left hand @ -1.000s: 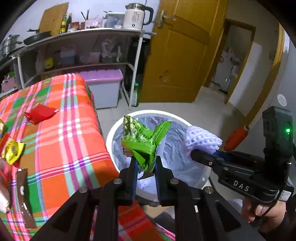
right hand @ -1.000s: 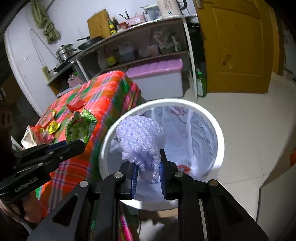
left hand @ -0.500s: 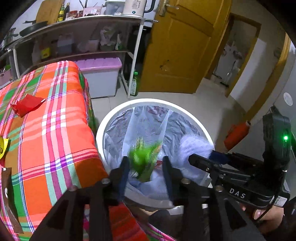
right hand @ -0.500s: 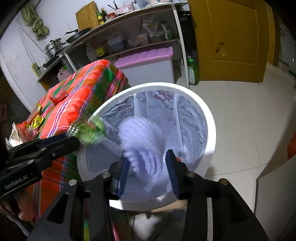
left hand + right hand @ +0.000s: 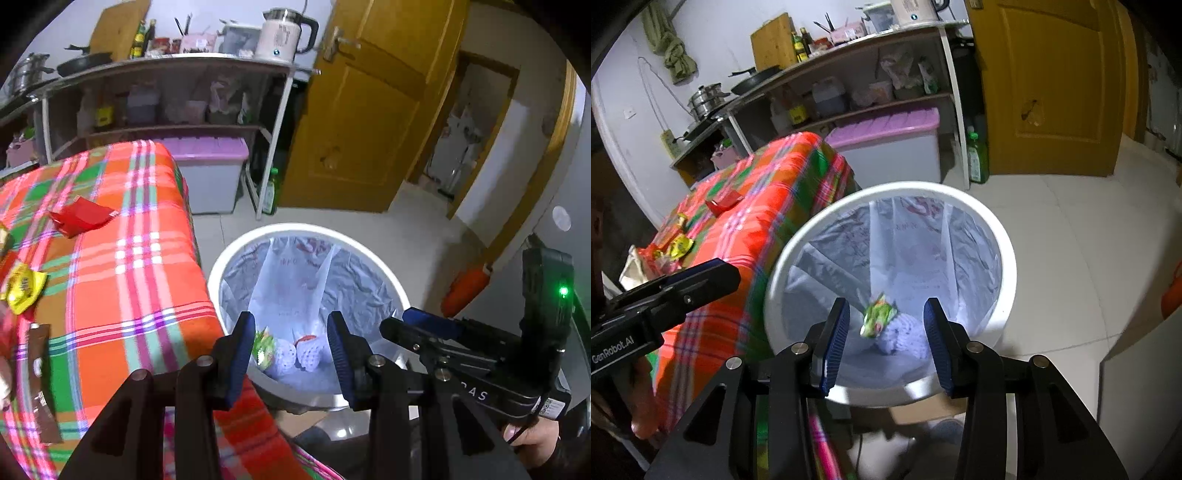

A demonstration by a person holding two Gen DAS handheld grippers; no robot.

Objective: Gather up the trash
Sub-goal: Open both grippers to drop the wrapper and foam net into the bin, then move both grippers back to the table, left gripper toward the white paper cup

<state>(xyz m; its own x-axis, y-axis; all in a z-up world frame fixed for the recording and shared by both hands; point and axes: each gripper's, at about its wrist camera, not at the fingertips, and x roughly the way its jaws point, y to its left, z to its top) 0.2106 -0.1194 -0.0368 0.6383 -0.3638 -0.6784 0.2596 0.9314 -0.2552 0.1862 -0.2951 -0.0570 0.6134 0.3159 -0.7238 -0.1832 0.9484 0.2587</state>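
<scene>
A white round bin [image 5: 236,254] [image 5: 1004,236] lined with a clear bag stands on the floor beside the table. At its bottom lie a green wrapper [image 5: 264,345] [image 5: 877,317] and white foam fruit netting [image 5: 295,354] [image 5: 905,336]. My left gripper [image 5: 291,339] hangs open over the bin's near rim with nothing between its fingers. My right gripper [image 5: 886,325] is open above the bin as well, also holding nothing; it also shows at the right of the left wrist view [image 5: 413,321]. On the plaid tablecloth [image 5: 122,280] remain a red wrapper [image 5: 83,219], a yellow wrapper [image 5: 24,288] and a brown wrapper [image 5: 42,380].
A shelf rack [image 5: 159,96] with pots, bottles and a kettle [image 5: 284,33] stands behind the table, with a purple-lidded storage box [image 5: 210,173] under it. A wooden door [image 5: 369,110] is beyond. An orange object [image 5: 467,286] lies on the tiled floor right of the bin.
Both grippers opened. The green wrapper dropped from the left one and the foam netting from the right one, and both now lie in the bin.
</scene>
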